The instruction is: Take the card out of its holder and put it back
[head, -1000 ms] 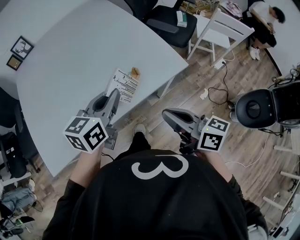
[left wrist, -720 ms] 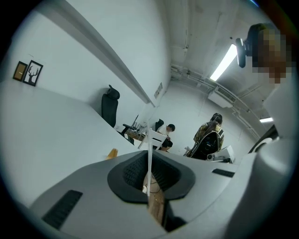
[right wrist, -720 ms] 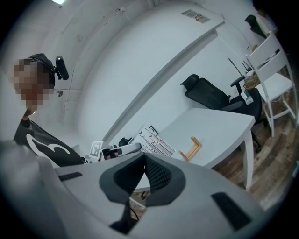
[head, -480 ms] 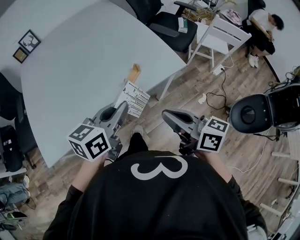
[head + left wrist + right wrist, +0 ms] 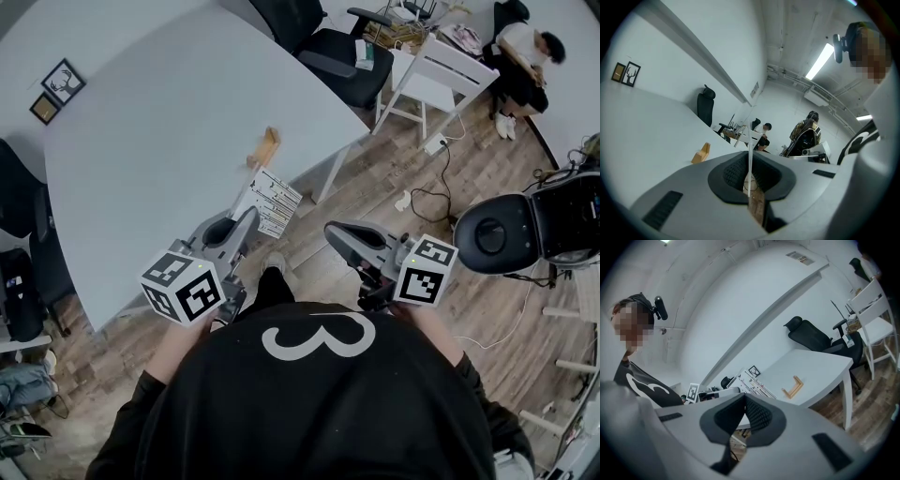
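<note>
My left gripper (image 5: 249,216) is shut on a white printed card (image 5: 269,200), held in the air just off the near edge of the grey table (image 5: 150,141). In the left gripper view the card (image 5: 750,161) stands edge-on between the shut jaws. The small wooden card holder (image 5: 264,147) lies on the table, apart from the card and with nothing in it; it also shows as the holder (image 5: 701,153) and the holder (image 5: 792,386). My right gripper (image 5: 334,231) is shut on nothing, over the wooden floor to the right. The right gripper view shows the card (image 5: 752,380) beside the table.
Two small framed pictures (image 5: 54,89) lie at the table's far left. A black office chair (image 5: 328,47) and a white chair (image 5: 441,70) stand beyond the table. A person (image 5: 525,47) sits far right. A round black device (image 5: 497,234) and cables lie on the floor.
The left gripper has drawn the card back from the holder, toward my body and past the table's edge. The right gripper has stayed put.
</note>
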### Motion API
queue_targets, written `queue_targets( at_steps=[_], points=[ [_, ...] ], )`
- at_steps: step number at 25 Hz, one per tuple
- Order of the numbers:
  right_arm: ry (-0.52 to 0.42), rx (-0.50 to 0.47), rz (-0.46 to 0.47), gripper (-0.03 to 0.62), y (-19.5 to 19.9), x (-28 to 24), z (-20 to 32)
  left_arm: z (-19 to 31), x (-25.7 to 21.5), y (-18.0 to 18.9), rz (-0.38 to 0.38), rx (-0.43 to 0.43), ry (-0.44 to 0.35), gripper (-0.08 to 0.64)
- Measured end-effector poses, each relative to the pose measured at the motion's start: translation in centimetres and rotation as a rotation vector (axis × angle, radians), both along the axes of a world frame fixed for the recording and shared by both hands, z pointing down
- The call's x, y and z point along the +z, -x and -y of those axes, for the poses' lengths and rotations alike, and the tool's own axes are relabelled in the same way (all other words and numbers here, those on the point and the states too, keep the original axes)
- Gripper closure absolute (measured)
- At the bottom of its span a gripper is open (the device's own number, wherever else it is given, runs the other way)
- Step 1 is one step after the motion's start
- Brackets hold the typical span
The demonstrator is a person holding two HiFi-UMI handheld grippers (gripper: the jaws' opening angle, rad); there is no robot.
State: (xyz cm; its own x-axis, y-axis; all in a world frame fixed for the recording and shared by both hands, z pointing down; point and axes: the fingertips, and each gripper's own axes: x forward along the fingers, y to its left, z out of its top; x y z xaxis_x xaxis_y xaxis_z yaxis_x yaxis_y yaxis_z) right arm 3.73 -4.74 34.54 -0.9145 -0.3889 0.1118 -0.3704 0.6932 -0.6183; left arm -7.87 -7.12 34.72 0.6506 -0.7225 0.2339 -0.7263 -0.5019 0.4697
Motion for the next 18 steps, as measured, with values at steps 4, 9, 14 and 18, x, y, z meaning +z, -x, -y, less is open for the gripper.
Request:
queue_targets(
  at_steps=[4, 9, 14, 18],
  points=[
    [0.002, -0.002, 0.0, 0.584, -0.3, -0.1, 0.6, 0.7, 0.1, -0.4, -0.007, 0.0, 0.017, 0.535],
    [0.004, 0.001, 0.001, 0.584, -0.6, -0.2, 0.5, 0.6, -0.2, -0.6, -0.017, 0.002, 0.021, 0.535],
    [0.009, -0.004, 0.006, 0.583, -0.6, 0.1, 1.0, 1.4, -0.2, -0.6, -0.016, -0.005, 0.027, 0.535],
    [0.014, -0.005, 0.01, 0.583, -0.3, 0.3, 1.8, 2.2, 0.0, -0.2, -0.008, -0.018, 0.031, 0.535]
  ],
)
